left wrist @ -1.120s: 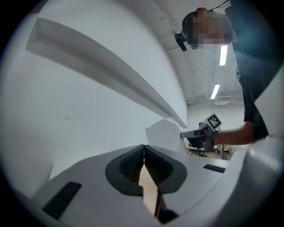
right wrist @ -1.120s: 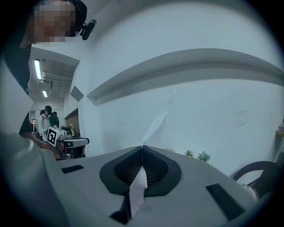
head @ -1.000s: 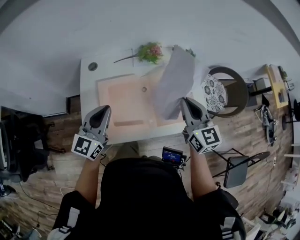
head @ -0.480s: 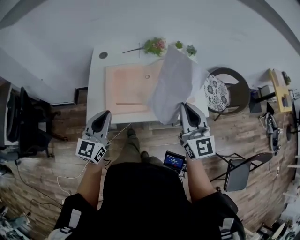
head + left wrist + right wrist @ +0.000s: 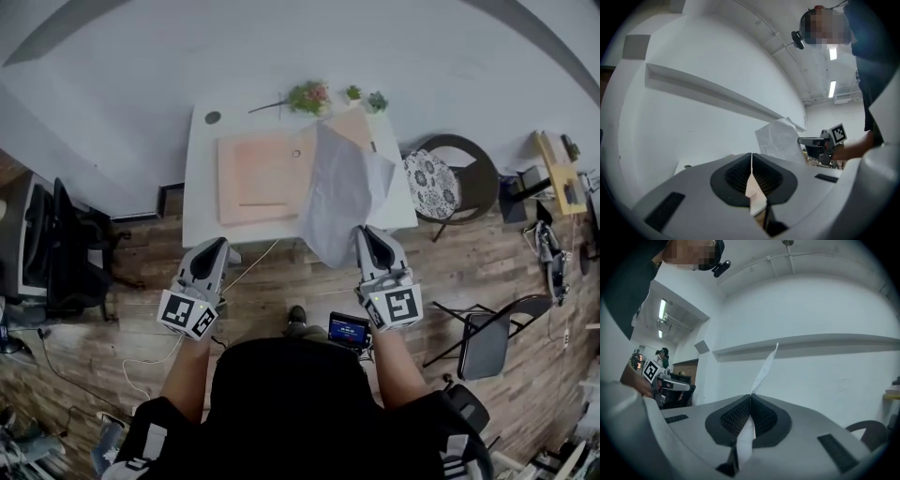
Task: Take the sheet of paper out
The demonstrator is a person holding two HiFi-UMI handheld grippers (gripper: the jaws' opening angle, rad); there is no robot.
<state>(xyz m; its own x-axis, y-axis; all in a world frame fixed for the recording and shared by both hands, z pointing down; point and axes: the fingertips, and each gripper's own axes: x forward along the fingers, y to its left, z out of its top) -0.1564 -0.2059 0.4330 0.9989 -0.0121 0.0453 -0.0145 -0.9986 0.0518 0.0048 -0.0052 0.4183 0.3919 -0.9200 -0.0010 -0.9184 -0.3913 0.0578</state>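
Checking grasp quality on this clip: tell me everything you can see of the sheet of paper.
The sheet of paper is thin, pale grey-white, large and creased, with a crumpled far corner. The right gripper pinches its near edge, jaws shut on it; in the right gripper view it rises edge-on above the jaws. It is held up, sloping away over the right part of the white table and across the pink mat. Whether its far end touches either cannot be told.

Sheet of paper (image 5: 339, 197): pale grey-white, creased, held up slanting over the table's (image 5: 202, 187) front right edge; near corner pinched between the closed jaws of the right gripper (image 5: 369, 232)
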